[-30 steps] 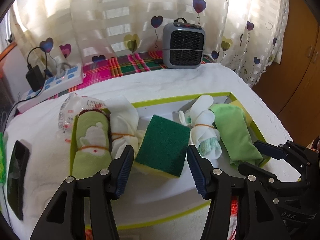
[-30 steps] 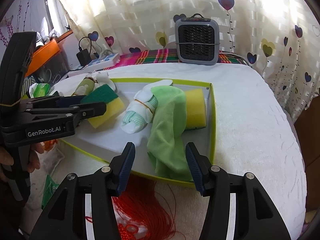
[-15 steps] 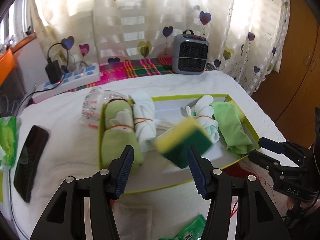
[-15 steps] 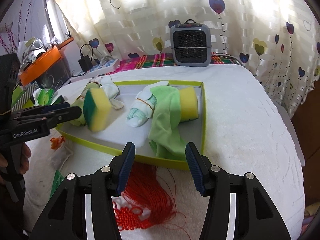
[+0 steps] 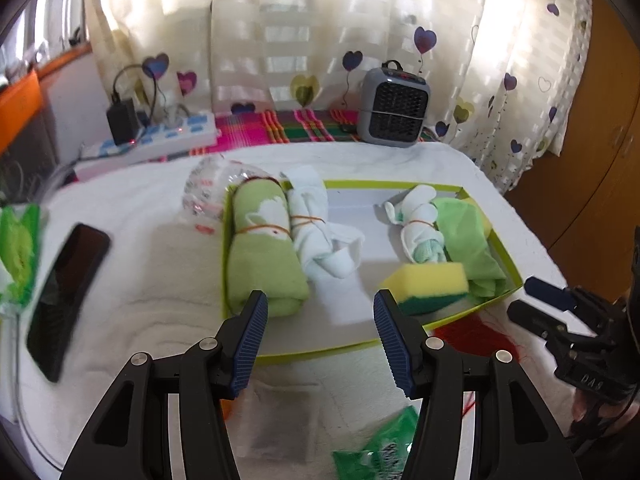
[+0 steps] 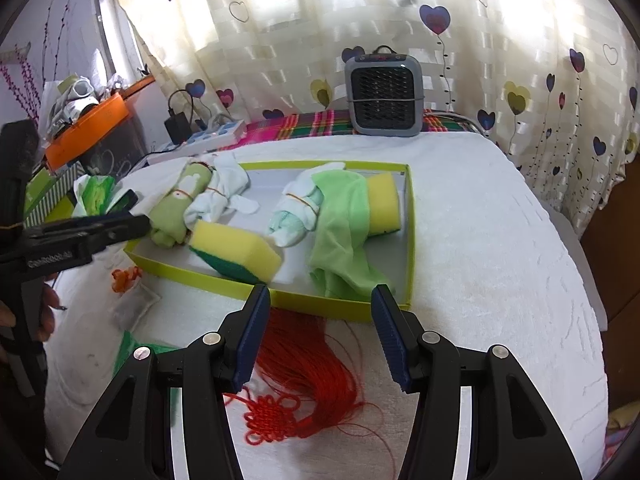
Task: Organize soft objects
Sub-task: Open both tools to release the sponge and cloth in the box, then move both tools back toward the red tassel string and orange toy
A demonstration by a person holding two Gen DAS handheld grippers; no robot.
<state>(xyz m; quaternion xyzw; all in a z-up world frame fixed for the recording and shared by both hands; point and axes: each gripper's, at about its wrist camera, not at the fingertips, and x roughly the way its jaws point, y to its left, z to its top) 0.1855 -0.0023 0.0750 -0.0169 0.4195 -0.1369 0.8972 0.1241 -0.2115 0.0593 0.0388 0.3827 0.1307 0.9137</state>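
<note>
A lime-rimmed white tray (image 5: 356, 346) (image 6: 352, 303) holds a rolled green towel (image 5: 262, 248) (image 6: 176, 208), a tied white cloth (image 5: 316, 228) (image 6: 222, 196), a tied white-and-mint bundle (image 5: 422, 230) (image 6: 298, 216), a green cloth (image 5: 470, 240) (image 6: 344, 228) and a yellow sponge (image 6: 384, 204). A yellow-and-green sponge (image 5: 430, 286) (image 6: 236, 250) lies yellow side up near the tray's front edge. My left gripper (image 5: 318, 338) (image 6: 132, 224) is open and empty, pulled back above the tray's front. My right gripper (image 6: 318, 336) (image 5: 532, 300) is open and empty before the tray.
A red tassel knot (image 6: 304, 392) lies on the white bedding under my right gripper. A phone (image 5: 66, 292), green packets (image 5: 18, 248) (image 5: 380, 452), a plastic bag (image 5: 208, 192), a power strip (image 5: 160, 140) and a grey heater (image 5: 394, 108) (image 6: 382, 96) surround the tray.
My left gripper let the yellow-and-green sponge go; it tumbled and landed yellow side up in the tray. The left gripper pulled back and up. The right gripper also drew back.
</note>
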